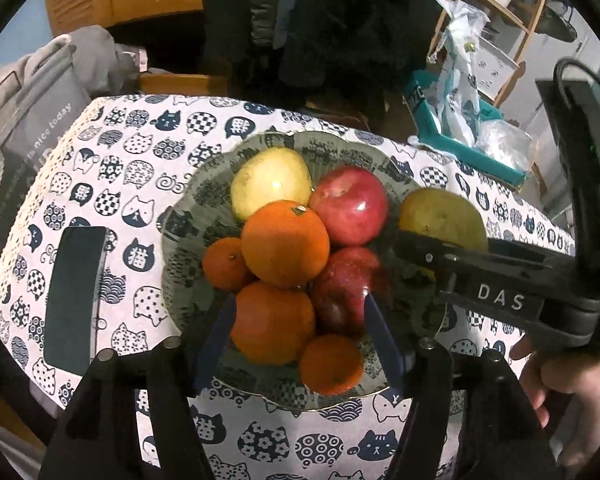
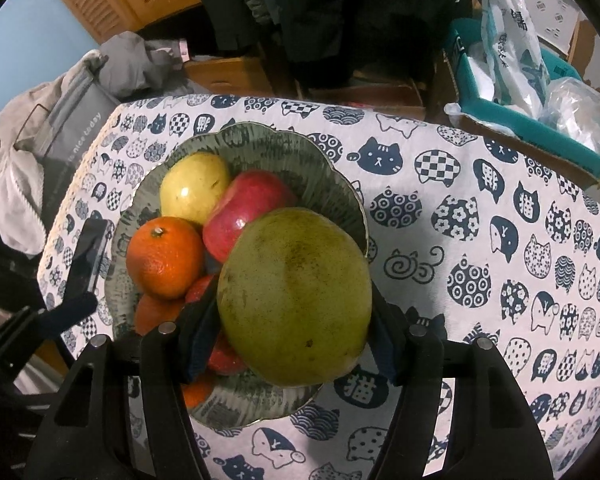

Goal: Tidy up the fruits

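A grey-green patterned bowl (image 1: 188, 216) (image 2: 332, 168) on the cat-print tablecloth holds a yellow pear (image 1: 270, 182), two red apples (image 1: 350, 204), a big orange (image 1: 286, 242) and smaller oranges. My left gripper (image 1: 299, 306) hangs over the bowl's near side, open. Its blue pads straddle an orange (image 1: 272, 322) and the nearer apple (image 1: 340, 288) without squeezing them. My right gripper (image 2: 294, 312) is shut on a large green pear (image 2: 294, 296) (image 1: 440, 216), held just above the bowl's right rim. Both pads lie against the pear's sides.
A black phone (image 1: 76, 300) lies on the cloth left of the bowl. A teal box (image 1: 460, 140) with plastic bags stands past the table's far right corner. Grey clothes and a bag (image 1: 40, 120) are piled at the left. A person's hand (image 1: 560, 376) grips the right tool.
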Tool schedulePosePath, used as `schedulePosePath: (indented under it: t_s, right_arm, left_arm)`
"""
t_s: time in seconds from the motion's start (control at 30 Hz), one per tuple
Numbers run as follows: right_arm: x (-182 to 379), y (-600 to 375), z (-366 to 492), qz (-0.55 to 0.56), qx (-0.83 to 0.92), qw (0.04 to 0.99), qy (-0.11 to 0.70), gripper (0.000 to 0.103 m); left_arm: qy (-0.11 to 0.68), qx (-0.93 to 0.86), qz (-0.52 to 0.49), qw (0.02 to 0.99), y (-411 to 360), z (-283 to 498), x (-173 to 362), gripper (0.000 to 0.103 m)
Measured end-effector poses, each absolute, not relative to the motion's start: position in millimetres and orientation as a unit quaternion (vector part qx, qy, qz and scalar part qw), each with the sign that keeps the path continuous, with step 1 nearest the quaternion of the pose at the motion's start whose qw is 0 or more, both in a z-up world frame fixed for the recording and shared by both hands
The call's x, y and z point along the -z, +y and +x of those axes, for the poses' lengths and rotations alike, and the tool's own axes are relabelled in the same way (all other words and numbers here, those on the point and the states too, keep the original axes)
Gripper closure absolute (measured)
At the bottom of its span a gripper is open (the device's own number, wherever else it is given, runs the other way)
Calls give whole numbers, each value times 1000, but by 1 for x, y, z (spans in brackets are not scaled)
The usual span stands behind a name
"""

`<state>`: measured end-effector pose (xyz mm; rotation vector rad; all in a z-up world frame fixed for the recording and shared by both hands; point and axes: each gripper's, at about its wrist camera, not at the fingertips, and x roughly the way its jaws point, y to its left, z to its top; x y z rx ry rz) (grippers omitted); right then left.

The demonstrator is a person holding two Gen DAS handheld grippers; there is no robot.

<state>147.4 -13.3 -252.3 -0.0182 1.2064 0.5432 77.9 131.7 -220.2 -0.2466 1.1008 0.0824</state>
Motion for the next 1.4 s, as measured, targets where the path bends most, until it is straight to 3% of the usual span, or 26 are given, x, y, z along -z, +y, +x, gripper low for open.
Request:
schedulePosePath:
  t_s: [0.1,0.5,1.4]
  right_arm:
    - [243,-18,148,10,-259,797,546,27]
    - [182,-33,137,3,-248,839,484,27]
    - [41,-106,46,-63,-176,927,326,17]
  left_arm:
    - [514,-48,-122,848,137,76,214,35]
    - [468,-51,-132,872,140,63,169,34]
    - [339,-56,-69,936,106,13,45,11]
